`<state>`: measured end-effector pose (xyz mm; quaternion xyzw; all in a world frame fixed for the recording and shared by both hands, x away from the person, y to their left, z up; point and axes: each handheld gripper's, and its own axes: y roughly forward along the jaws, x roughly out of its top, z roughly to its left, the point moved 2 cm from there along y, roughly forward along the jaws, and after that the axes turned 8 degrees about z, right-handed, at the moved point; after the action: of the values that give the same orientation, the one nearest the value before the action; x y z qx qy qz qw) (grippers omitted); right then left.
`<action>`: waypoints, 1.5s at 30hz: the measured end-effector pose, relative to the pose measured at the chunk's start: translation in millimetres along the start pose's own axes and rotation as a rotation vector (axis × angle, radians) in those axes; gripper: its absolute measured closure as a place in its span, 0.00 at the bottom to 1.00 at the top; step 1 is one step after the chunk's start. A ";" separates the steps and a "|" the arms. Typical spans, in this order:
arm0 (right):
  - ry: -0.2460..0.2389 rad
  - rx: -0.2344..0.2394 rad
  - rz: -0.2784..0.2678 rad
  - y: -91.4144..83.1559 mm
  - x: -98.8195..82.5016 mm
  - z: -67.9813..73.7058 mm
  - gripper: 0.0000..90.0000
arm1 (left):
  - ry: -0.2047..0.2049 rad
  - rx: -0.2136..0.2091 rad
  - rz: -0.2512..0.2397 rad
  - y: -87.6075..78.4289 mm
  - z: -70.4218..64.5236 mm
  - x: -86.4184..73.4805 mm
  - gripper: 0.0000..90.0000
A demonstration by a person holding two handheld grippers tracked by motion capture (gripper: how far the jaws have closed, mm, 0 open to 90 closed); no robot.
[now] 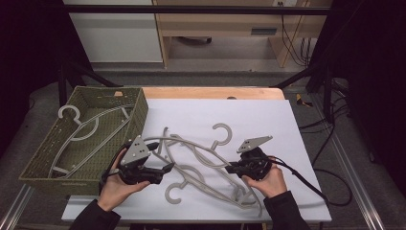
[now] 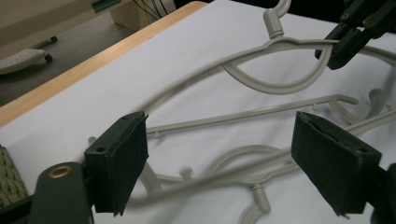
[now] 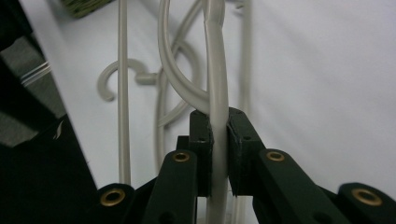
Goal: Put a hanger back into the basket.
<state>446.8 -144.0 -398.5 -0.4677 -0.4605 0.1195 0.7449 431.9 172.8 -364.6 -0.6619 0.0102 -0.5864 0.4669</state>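
between the pads of the right gripper sits the shoulder bar of a grey plastic hanger, and the jaws are pressed together on it from both sides. the bar is smooth, round in section and pale grey, and it runs straight away from the jaws; a thinner curved loop of the same hanger branches off just beyond the pads. in the high view this hanger reaches from the right gripper toward the left gripper, with its open hook on the far side of the right gripper.

the jaws of the left gripper stand wide apart and nothing is pressed by the pads. a blurred grey bar crosses low between them; i cannot tell if it touches either pad. beyond these jaws, the held hanger hangs a little above the white sheet, with the right gripper clamped on its curved part.

under and beside the held one lie more hangers of the same grey colour, crossed over each other on the sheet. to the outer side of the left gripper stands a green woven basket, with one more hanger lying inside.
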 end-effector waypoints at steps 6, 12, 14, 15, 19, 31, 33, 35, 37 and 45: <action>-0.096 0.063 0.040 -3.2 2.6 10.7 0.91 | 0.136 -0.021 0.113 14.9 -0.8 9.8 0.22; -0.152 0.110 0.065 -4.9 -0.2 17.2 0.91 | 0.259 -0.052 0.228 34.6 -7.4 6.5 0.39; -0.161 0.118 0.065 -4.4 -0.5 18.4 0.91 | 0.284 -0.055 0.253 38.2 -9.8 5.1 0.44; -0.174 0.125 0.071 -4.5 -0.9 18.4 0.91 | 0.304 -0.049 0.269 39.2 -10.4 4.6 0.49; -0.175 0.126 0.086 -2.2 -0.9 19.8 0.91 | 0.333 -0.054 0.278 39.2 -13.1 3.6 0.64; -0.198 0.080 0.076 -0.3 1.6 18.5 0.86 | 0.337 -0.062 0.324 34.1 -21.0 -7.7 0.87; -0.200 0.061 0.061 -1.7 2.0 17.4 0.85 | 0.338 -0.082 0.320 30.3 -23.1 -10.5 0.88; -0.193 0.032 0.017 -6.2 4.1 14.5 0.82 | 0.337 -0.084 0.310 26.7 -26.1 -12.3 0.90; -0.186 0.013 -0.017 -9.8 5.9 11.8 0.78 | 0.328 -0.075 0.299 22.3 -27.6 -12.7 0.91; -0.096 -0.065 -0.229 -29.4 9.7 0.8 0.54 | 0.206 0.016 0.268 12.2 -15.9 -12.5 0.92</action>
<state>444.0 -153.3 -369.1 -0.4297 -0.5498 0.0408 0.7152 422.0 163.3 -383.8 -0.5873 0.1416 -0.5838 0.5424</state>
